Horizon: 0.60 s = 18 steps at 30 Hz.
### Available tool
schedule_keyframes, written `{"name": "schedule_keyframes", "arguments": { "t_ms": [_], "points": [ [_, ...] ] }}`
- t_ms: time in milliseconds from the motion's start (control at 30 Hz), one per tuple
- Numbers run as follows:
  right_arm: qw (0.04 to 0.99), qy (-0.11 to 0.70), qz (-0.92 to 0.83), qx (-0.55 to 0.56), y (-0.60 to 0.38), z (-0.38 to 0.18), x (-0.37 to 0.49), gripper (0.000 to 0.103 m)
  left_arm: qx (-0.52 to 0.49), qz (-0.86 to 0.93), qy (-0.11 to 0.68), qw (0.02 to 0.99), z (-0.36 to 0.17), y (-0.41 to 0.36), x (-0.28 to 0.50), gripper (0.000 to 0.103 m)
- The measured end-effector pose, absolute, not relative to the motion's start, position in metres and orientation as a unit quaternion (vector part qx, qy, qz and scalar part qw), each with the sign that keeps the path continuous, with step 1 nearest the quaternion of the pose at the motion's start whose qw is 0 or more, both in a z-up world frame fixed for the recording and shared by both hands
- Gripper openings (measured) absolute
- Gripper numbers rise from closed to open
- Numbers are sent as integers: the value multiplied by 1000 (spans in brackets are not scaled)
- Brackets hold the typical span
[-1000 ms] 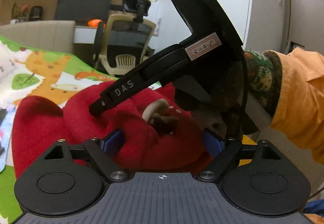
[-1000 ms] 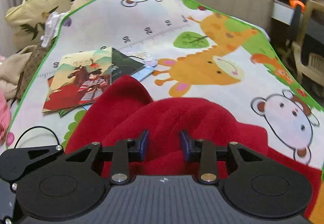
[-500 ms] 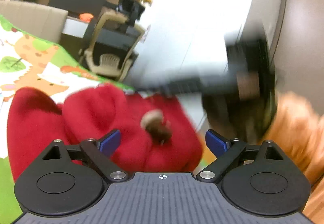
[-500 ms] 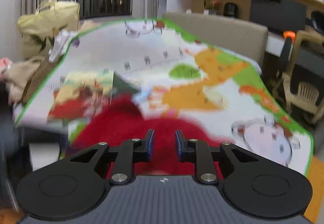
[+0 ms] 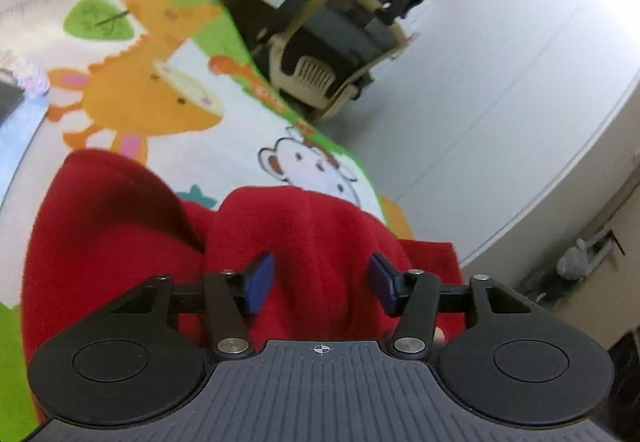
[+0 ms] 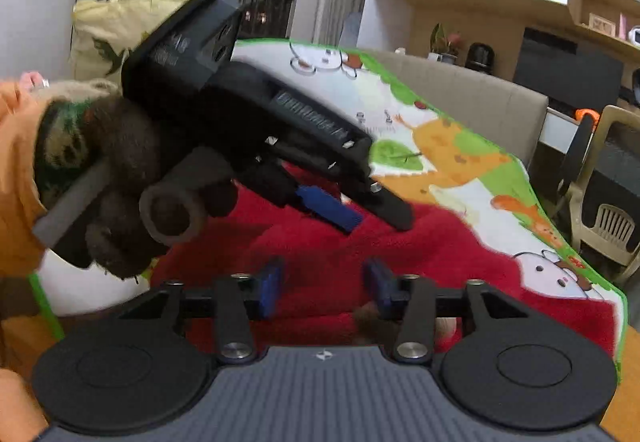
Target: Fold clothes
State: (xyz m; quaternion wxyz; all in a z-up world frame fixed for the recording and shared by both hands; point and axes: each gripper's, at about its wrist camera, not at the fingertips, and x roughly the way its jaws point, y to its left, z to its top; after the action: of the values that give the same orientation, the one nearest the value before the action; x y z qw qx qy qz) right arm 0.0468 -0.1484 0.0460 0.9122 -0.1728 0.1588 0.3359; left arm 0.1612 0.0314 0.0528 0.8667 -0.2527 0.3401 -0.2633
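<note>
A red fleece garment [image 5: 120, 242] lies bunched on a cartoon-animal play mat [image 5: 168, 98]. The left hand-held gripper [image 5: 320, 282] and the right hand-held gripper [image 6: 324, 286] both hover over it, blue fingers spread, grasping nothing.

A cartoon-animal play mat [image 5: 168, 54] carries the bunched red garment [image 5: 120, 242] — nothing else discernible.

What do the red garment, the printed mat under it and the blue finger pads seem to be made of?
Red garment: probably fleece, matte and fuzzy, lying in soft rounded folds.
Printed mat: likely smooth fabric or foam with cartoon animals; which, I cannot tell.
Blue pads on the left hand-held gripper: seemingly rubber or plastic, matte.
</note>
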Motion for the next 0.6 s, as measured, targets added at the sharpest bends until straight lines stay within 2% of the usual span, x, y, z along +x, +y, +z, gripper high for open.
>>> {"name": "schedule_keyframes", "arguments": {
  "t_ms": [67,100,133,167,233,333,367,433,467,500,600],
  "points": [
    [923,123,328,-160,-161,57,39,15,-276,-262,341,860,50,39,169,52],
    [929,106,324,-145,-170,67,34,14,-292,-262,341,854,48,45,173,39],
    [934,90,320,-130,-179,76,30,12,-305,-260,342,850,46,50,178,36],
    [935,83,319,-127,-185,80,25,0,-318,-256,344,845,44,55,182,35],
    [935,84,320,-125,-196,82,18,0,-346,-243,350,836,35,63,189,33],
    [922,138,337,-129,-197,58,15,0,-357,-245,338,836,40,72,185,34],
    [917,155,343,-131,-197,50,15,0,-359,-247,333,836,42,75,183,37],
    [906,189,354,-134,-198,32,13,0,-364,-251,323,837,47,80,179,52],
    [900,206,360,-136,-199,24,12,1,-366,-253,318,838,50,83,177,64],
    [902,200,363,-125,-206,28,9,1,-368,-254,313,838,52,86,175,70],
    [916,176,350,-88,-226,45,10,12,-339,-280,274,855,77,86,154,71]
  ]
}}
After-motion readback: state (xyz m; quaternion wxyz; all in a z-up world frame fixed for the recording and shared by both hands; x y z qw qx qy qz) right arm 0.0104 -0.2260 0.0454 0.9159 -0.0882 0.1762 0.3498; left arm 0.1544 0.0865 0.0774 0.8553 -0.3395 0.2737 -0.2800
